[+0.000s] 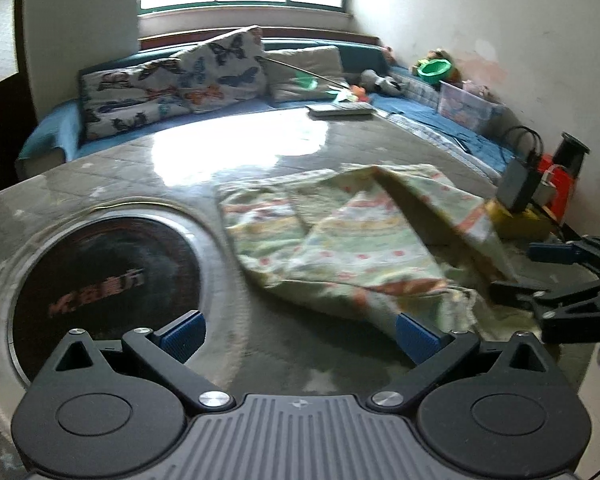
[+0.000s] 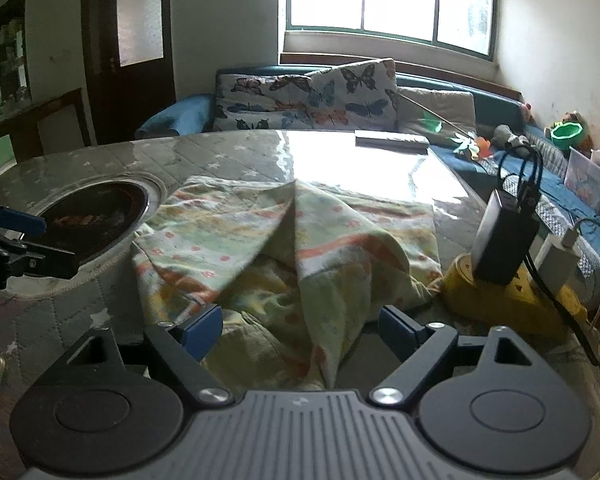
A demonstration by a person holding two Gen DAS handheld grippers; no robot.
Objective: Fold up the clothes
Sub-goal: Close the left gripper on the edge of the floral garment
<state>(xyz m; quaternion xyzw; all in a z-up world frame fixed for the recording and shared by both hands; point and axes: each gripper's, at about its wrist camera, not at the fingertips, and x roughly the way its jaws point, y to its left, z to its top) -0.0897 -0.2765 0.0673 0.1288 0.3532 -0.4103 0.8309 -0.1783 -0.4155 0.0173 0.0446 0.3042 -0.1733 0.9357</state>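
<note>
Your right hand-held gripper [image 2: 300, 336] stands spread over the crumpled cloth [image 2: 284, 240]; your left hand-held gripper [image 1: 300, 336] is spread above the tabletop [image 1: 140, 168].

Left claw [image 1: 298, 334] points downward, blue pads spread wide, nothing between them; right claw [image 2: 300, 330] tilts down too, jaws apart, straddling the cloth [image 2: 284, 240] without pressing it

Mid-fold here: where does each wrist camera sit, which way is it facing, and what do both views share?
Left wrist: on the left gripper, facing the window; open, empty jaws before the cloth, right gripper at right edge.
Right wrist: on the right gripper, jaws open over the cloth, left gripper at left edge.
Shared: cloth, round cooktop, butterfly cushions.
</note>
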